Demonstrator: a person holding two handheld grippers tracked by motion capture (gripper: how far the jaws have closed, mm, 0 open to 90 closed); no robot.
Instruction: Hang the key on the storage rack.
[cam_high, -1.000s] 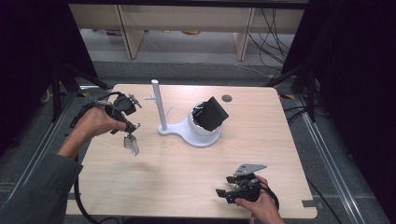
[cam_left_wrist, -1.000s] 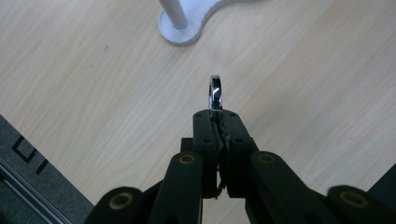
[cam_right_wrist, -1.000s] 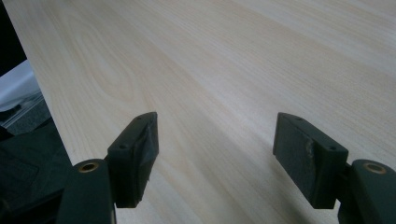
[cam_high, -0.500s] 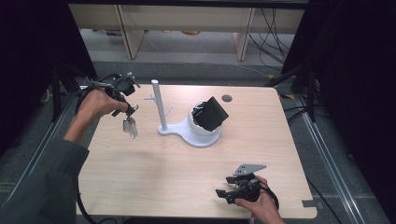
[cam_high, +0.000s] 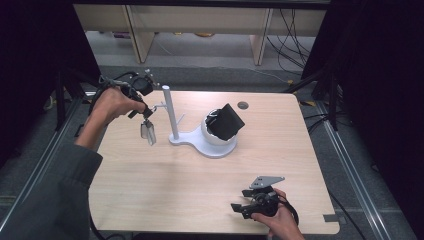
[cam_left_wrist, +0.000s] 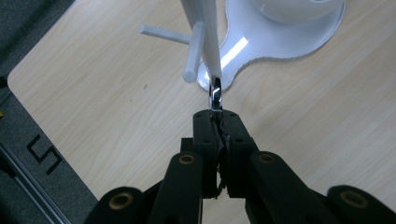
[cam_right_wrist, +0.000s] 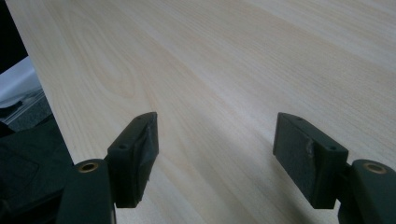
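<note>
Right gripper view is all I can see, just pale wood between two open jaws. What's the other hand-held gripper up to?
Observer: The left hand-held gripper is shut on a small shiny metal clasp, close to the post of a white plastic stand.
Operator: Does anything hang from that clasp?
Observer: Yes. In the high view a small clear tag dangles below the jaws.
Operator: Does the post have anything to hang it on?
Observer: It has thin white side pegs, and they are bare.
Operator: Anything else on the stand?
Observer: Its base carries a round white bowl with a black boxy object tilted in it.
</note>
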